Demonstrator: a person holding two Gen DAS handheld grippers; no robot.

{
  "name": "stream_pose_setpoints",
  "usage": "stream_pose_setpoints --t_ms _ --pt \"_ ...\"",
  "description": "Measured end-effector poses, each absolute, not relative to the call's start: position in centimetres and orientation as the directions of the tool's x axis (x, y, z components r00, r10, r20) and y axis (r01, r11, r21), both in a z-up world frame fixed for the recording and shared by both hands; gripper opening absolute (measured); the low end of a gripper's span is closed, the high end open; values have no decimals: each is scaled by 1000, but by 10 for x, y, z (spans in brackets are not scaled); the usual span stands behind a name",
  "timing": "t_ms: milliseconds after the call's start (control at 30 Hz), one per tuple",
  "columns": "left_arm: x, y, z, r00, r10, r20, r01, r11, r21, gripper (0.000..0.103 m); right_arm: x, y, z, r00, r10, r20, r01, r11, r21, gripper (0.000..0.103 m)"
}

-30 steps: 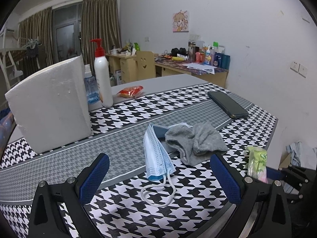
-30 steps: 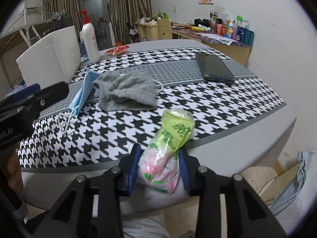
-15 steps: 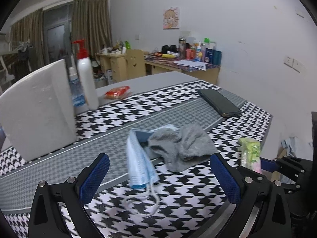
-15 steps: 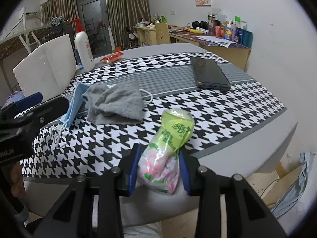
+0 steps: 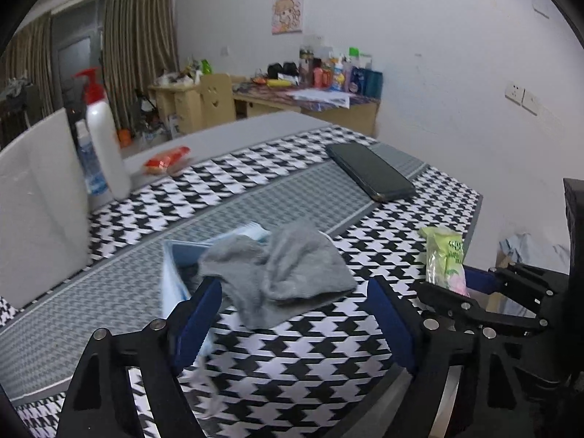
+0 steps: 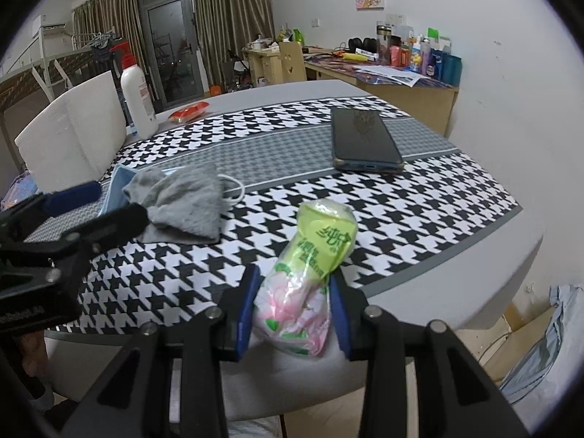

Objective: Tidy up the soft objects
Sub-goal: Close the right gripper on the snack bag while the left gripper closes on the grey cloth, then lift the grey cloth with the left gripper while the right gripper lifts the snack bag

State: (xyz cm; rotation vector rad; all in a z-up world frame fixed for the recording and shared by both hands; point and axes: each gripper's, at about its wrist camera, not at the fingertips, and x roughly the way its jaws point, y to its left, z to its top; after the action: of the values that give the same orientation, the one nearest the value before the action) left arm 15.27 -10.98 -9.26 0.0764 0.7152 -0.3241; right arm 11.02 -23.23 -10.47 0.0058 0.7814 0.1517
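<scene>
The left hand-held gripper is closing, nothing pinched yet, the grey cloth just ahead between its fingers; it may snag the face mask beneath; the right hand-held gripper clenches the tissue pack, overhanging the bench edge.

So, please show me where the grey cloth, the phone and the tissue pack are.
grey cloth point(image 5: 288, 273), left wrist view, middle of its crumpled top.
phone point(image 6: 361, 138), right wrist view, centre of the dark screen.
tissue pack point(image 6: 321, 244), right wrist view, green upper half.
</scene>
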Motion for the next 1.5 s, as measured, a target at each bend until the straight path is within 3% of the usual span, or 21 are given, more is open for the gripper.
stream_pose_setpoints --t_ms 300,500,600,800,867,1500 --pt "166 -120 -105 673 -228 -704 297 955 -25 72 112 -242 -109 694 152 -703 -131 988 84 42" --pt "179 -124 -114 638 -220 -738 282 958 -42 54 113 -247 -111 690 161 -706 -122 987 105 42" --pt "185 -124 -121 617 -210 -759 271 962 -45 35 111 -247 -111 691 161 -705 -123 987 105 42" --pt "185 -122 -122 616 -229 -754 272 960 -69 24 110 -249 -111 692 162 -704 -120 987 109 42" --pt "186 -120 -121 610 -251 -752 275 957 -96 16 110 -250 -111 691 165 -703 -121 986 112 42" --pt "144 -96 -59 727 -332 -601 333 936 -115 13 103 -242 -97 721 167 -672 -131 986 105 42"
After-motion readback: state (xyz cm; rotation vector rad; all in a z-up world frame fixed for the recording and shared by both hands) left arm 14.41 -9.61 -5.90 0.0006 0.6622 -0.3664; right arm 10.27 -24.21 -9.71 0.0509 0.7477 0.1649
